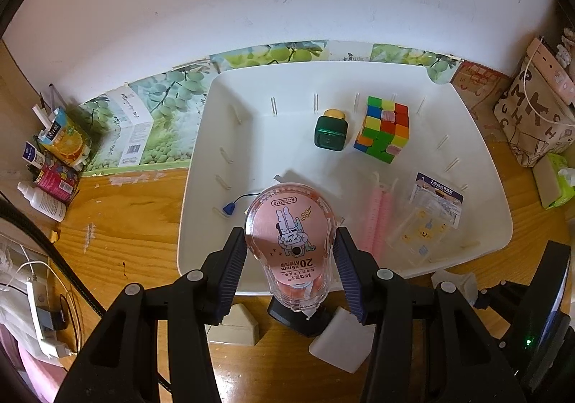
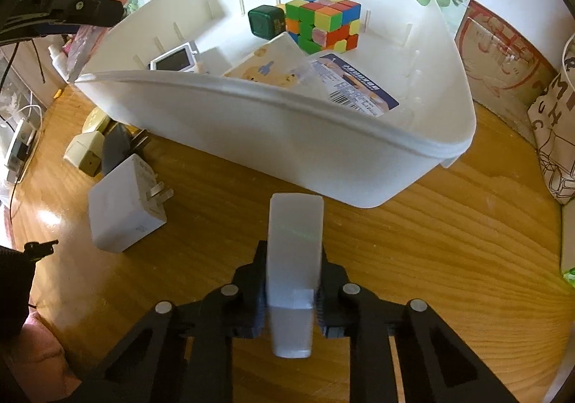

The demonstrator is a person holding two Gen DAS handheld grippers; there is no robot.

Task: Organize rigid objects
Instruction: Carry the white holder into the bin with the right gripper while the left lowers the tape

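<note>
My left gripper [image 1: 291,241] is shut on a pink correction tape dispenser [image 1: 289,237] and holds it over the near edge of the white bin [image 1: 201,158]. The bin holds a Rubik's cube [image 1: 382,130], a green square bottle [image 1: 330,133], a pink comb [image 1: 377,219] and a clear packet with a blue card [image 1: 431,212]. My right gripper [image 2: 293,277] is shut on a white rectangular block [image 2: 294,259] above the wooden table, just in front of the bin [image 2: 287,137]. The left gripper [image 2: 72,8] shows at the top left of the right wrist view.
A white plug charger [image 2: 125,202], a beige block [image 2: 86,151] and a dark grey adapter [image 2: 118,148] lie on the table left of the bin. Bottles and a juice carton [image 1: 61,137] stand at the far left. Paper bags [image 1: 532,115] stand on the right.
</note>
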